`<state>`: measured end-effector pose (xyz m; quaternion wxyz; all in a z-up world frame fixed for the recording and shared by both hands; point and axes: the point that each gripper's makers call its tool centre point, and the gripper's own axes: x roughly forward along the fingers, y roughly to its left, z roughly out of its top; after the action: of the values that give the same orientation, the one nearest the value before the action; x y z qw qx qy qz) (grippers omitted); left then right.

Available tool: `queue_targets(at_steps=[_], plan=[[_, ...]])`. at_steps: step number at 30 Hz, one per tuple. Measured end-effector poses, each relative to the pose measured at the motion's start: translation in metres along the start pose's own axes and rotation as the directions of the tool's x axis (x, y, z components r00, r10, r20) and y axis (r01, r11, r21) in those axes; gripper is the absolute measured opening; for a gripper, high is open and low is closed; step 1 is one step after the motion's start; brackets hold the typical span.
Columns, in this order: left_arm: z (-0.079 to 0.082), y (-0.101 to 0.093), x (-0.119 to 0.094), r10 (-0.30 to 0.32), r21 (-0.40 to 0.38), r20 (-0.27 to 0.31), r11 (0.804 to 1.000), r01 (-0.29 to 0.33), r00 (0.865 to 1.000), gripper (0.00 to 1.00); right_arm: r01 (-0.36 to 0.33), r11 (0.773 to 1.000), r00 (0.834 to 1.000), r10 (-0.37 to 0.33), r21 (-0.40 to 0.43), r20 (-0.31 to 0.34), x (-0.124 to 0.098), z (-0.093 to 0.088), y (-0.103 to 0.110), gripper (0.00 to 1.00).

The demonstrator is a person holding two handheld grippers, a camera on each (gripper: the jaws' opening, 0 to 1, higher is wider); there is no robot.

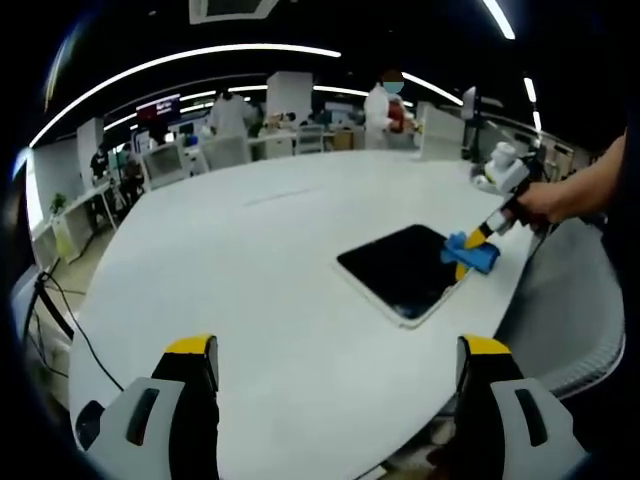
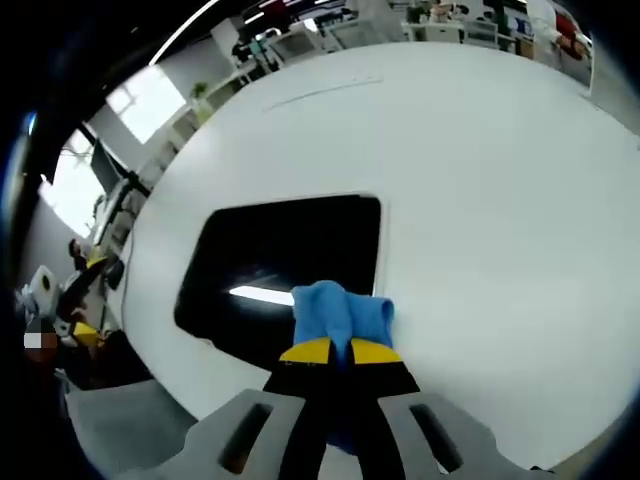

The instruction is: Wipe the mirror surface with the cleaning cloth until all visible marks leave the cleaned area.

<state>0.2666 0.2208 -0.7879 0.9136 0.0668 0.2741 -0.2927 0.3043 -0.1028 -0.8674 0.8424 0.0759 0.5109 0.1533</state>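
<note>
Right gripper (image 2: pixel 332 352) clamped on the blue cleaning cloth (image 2: pixel 340 312), pressing it onto the mirror's (image 2: pixel 290 255) near edge. Left gripper (image 1: pixel 335 365) gaping wide above the white table (image 1: pixel 240 270), well back, taking in a hand (image 1: pixel 545 203) on the far tool.

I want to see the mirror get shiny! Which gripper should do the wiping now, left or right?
Probably the right gripper: it is shut on the blue cloth, already at the mirror. The left gripper is open, holds nothing, and sits back across the white table.
</note>
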Motion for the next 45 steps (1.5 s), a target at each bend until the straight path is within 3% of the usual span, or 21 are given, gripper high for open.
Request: queue_targets(at_steps=[10,34,45], plan=[[0.0,-0.003,0.001,-0.002,0.0,-0.001,1.0,0.002,1.0,0.99,-0.023,1.0,1.0,0.023,0.02,0.002,0.002,0.0,0.008,0.0],[0.002,0.002,-0.008,0.008,-0.01,0.013,1.0,-0.008,1.0,0.99,-0.091,0.996,0.996,0.091,0.015,-0.001,0.023,0.007,0.056,0.0],[-0.007,0.005,-0.015,0.03,-0.016,0.003,0.999,-0.029,1.0,0.99,-0.123,0.992,0.992,0.123,-0.022,-0.006,0.032,0.01,0.08,0.0]])
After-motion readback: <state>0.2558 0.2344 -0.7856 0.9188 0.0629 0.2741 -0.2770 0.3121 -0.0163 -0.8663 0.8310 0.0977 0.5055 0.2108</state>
